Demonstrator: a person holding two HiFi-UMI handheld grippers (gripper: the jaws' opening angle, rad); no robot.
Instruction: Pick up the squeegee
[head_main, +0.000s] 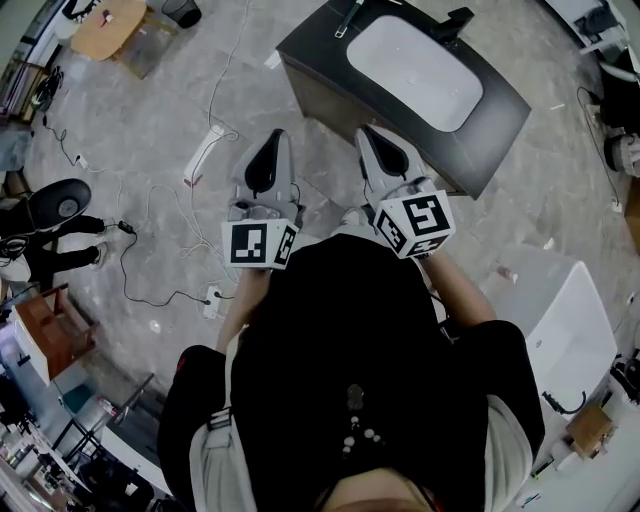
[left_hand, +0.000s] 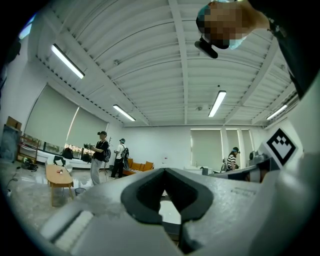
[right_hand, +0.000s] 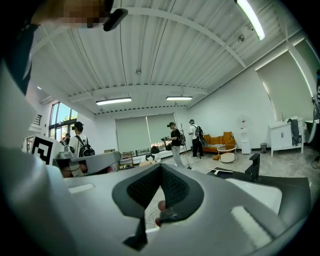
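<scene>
A dark vanity counter (head_main: 500, 120) with a white basin (head_main: 415, 70) stands ahead of me on the grey floor. A slim dark-handled tool (head_main: 346, 20), possibly the squeegee, lies at its far left corner, too small to tell for sure. A black faucet (head_main: 457, 20) rises behind the basin. My left gripper (head_main: 272, 138) is shut and empty, level, over the floor left of the counter. My right gripper (head_main: 368, 132) is also shut on nothing, its tips at the counter's near edge. In the right gripper view the counter (right_hand: 287, 187) and faucet (right_hand: 255, 165) show to the right of the jaws.
A white power strip (head_main: 203, 152) and cables (head_main: 150, 260) trail over the floor at left. A wooden table (head_main: 108, 25) stands far left, a white cabinet (head_main: 565, 320) at right. Several people (left_hand: 100, 155) stand across the room, near an orange sofa (right_hand: 220, 141).
</scene>
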